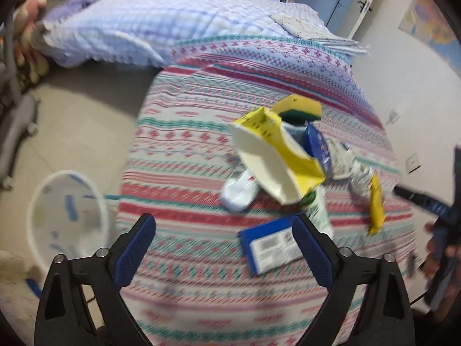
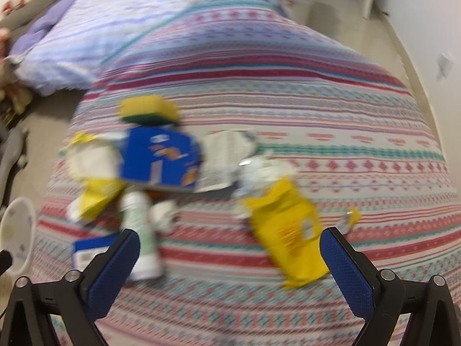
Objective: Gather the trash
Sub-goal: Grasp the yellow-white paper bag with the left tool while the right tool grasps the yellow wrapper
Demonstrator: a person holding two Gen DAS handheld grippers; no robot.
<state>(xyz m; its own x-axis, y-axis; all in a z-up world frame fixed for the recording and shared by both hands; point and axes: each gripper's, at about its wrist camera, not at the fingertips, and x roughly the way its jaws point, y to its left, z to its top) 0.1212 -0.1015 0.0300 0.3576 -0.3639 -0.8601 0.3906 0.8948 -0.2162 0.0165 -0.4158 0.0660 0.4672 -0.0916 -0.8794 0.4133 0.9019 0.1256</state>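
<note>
— Trash on the bed, what does it look like from your side?

— Litter heaped on a striped woven bedspread [image 1: 201, 150], red and teal bands. I see a torn yellow-and-white carton [image 1: 273, 155], stiff card folded open; behind it a yellow sponge [image 1: 298, 106] with a green scouring face; a glossy blue packet [image 2: 161, 158]; a flat blue box [image 1: 270, 245] with a white label; a white-and-green tube [image 2: 142, 239], round and smooth; a crinkled yellow pouch [image 2: 291, 236].

— And the grippers?

— My left gripper [image 1: 227, 248] stands wide open, nothing between its blue dimpled pads; the blue box lies just beside the right-hand finger, with the carton further ahead. My right gripper [image 2: 230, 262] is also spread open and empty — the pouch lies just inside its right-hand finger, the tube by the other.

— Bin?

— White round basket [image 1: 66, 219] on the floor, beside the bed.
</note>
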